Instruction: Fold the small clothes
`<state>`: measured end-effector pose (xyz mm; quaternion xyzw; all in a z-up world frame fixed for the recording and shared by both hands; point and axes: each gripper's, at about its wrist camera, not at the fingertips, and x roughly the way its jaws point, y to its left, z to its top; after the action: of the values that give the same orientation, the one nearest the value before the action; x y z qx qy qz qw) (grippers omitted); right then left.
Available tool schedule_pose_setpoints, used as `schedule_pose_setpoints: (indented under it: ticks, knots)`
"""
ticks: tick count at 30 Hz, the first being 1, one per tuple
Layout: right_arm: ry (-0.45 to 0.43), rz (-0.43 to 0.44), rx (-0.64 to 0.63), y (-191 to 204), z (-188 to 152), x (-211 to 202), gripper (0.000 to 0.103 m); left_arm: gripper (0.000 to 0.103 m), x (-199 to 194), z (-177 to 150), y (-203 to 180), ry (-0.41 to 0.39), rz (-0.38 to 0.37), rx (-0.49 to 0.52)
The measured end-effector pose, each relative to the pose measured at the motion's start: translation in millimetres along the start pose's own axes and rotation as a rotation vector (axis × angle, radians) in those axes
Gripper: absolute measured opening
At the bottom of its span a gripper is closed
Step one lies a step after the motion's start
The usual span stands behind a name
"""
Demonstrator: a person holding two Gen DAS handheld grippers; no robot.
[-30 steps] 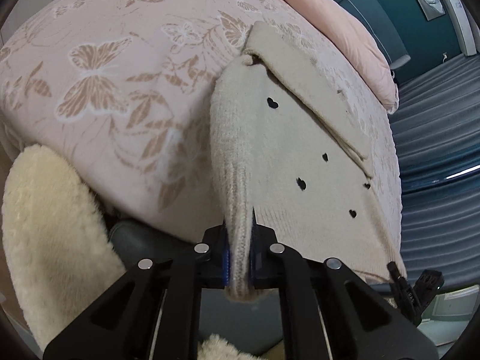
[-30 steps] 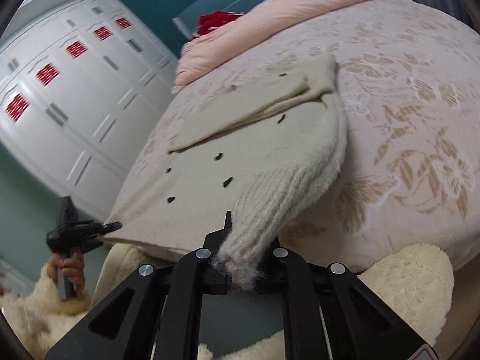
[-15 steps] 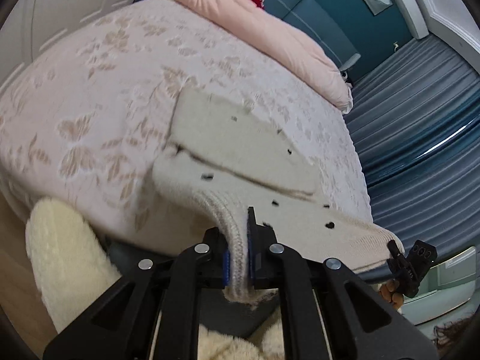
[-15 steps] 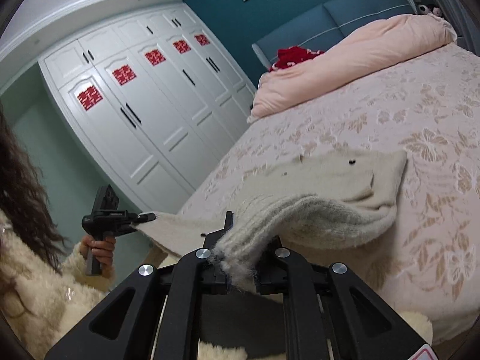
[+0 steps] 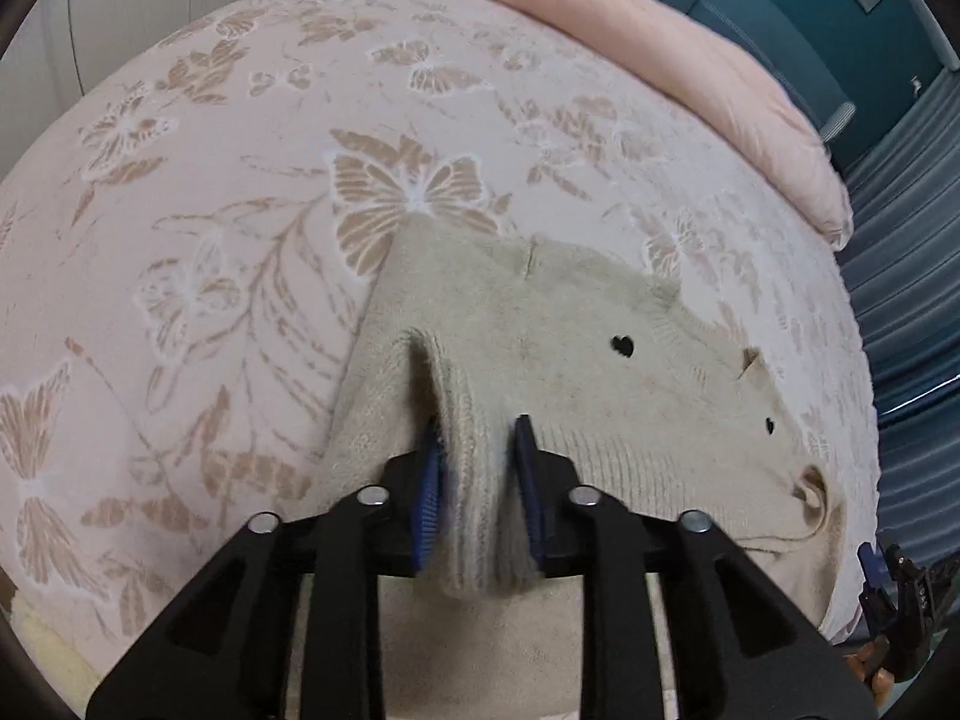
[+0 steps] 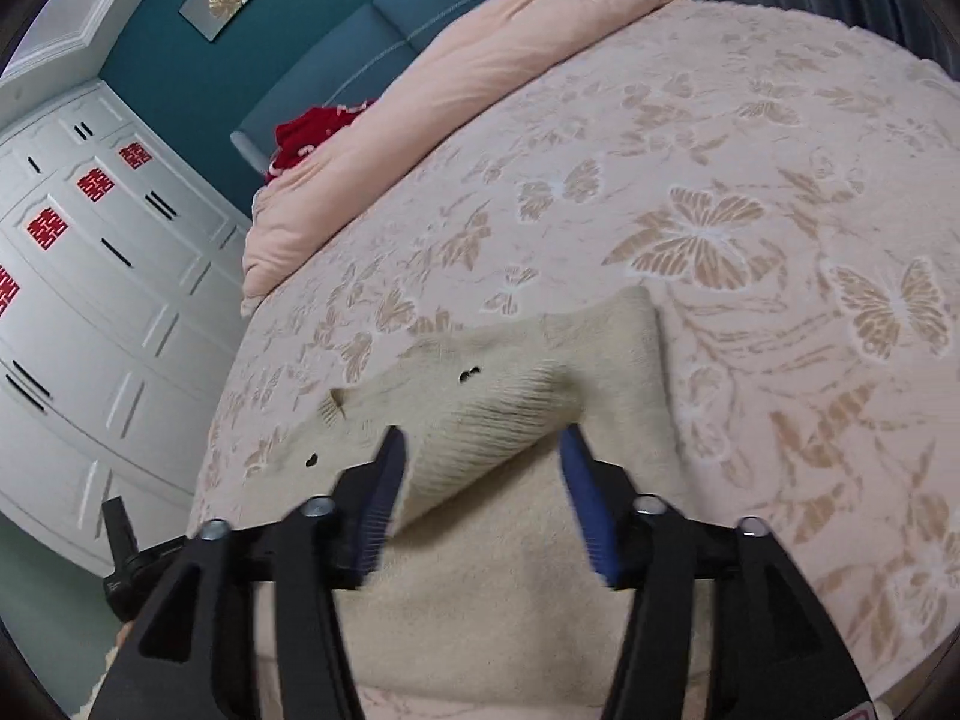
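Note:
A small cream knit sweater [image 5: 570, 360] with black heart dots lies folded over on itself on the bed. It also shows in the right wrist view [image 6: 528, 396]. My left gripper [image 5: 477, 450] has its blue pads slightly apart around the ribbed hem, which still sits between them. My right gripper [image 6: 480, 480] is open wide, and the ribbed edge lies loose between its fingers, resting on the layer below.
The bedspread [image 5: 240, 240] is pink with a butterfly pattern. A pink duvet [image 6: 480, 78] and a red item [image 6: 306, 132] lie at the headboard. White wardrobes [image 6: 90, 300] stand left. The other gripper shows at each view's edge.
Both grippers carried the sweater's hem forward over the garment and lowered it onto the bed. The right gripper opened and let go; the left gripper's jaws loosened.

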<state>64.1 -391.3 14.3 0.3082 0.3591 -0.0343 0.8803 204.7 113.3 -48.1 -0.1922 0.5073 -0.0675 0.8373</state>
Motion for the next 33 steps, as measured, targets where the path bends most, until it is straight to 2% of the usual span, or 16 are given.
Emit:
schedule_pose_setpoints:
  ticks: [1,3,5,8,13,14,15,16,17,18,19,23,28,30,31,33]
  knots:
    - [-0.044,-0.015,-0.019,-2.2,-2.9,-9.7,0.076,0.064,-9.6,-2.7,2.1,-0.032,0.001,0.027]
    - [-0.073,-0.057,-0.091,-4.6,-7.1,-20.0,0.077,0.086,-27.9,-7.8,4.4,-0.086,0.005,0.1]
    - [-0.024,-0.104,-0.156,-8.6,-5.9,-10.8,0.078,0.091,-32.6,-9.6,4.2,-0.102,0.004,0.182]
    - [0.052,-0.152,-0.169,-18.0,0.1,18.4,0.078,0.091,-11.5,-1.1,-1.7,-0.043,0.032,0.261]
    - [0.132,-0.13,-0.088,-24.4,14.3,72.1,0.078,0.09,39.6,23.5,-12.9,0.03,0.055,0.243]
    - [0.158,-0.139,-0.073,-25.8,16.9,85.2,0.077,0.089,48.6,28.4,-13.9,0.051,0.058,0.216]
    - [0.178,-0.159,-0.065,-25.3,18.1,94.5,0.078,0.079,54.4,31.3,-14.9,0.065,0.037,0.194]
    - [0.185,-0.181,-0.061,-24.9,18.3,101.9,0.072,0.061,59.1,34.2,-16.3,0.08,0.026,0.181]
    - [0.186,-0.185,-0.069,-21.2,17.6,104.5,0.05,0.049,62.8,36.1,-18.1,0.099,0.029,0.178]
    - [0.193,-0.179,-0.087,-16.5,16.5,105.6,0.034,0.014,63.8,37.2,-19.4,0.111,0.031,0.181]
    - [0.207,-0.165,-0.108,-11.1,14.3,105.1,0.008,0.007,61.8,37.9,-19.3,0.116,0.036,0.178]
    - [0.134,-0.088,-0.194,17.0,9.0,67.8,0.007,0.006,10.0,39.9,-14.7,-0.003,-0.039,0.13]
    - [-0.165,0.177,-0.152,49.8,45.2,-35.2,0.006,0.006,-77.6,62.8,-19.4,-0.159,-0.163,0.069]
    - [-0.259,0.183,-0.156,52.7,58.7,-54.3,0.006,0.006,-100.8,74.1,-21.5,-0.242,-0.158,0.055]
    - [-0.271,0.147,-0.169,48.8,62.9,-50.0,0.006,0.006,-102.6,80.1,-21.1,-0.26,-0.161,0.048]
    - [-0.174,0.05,-0.151,27.7,69.6,-10.1,0.006,0.007,-82.9,89.7,-19.4,-0.235,-0.131,0.044]
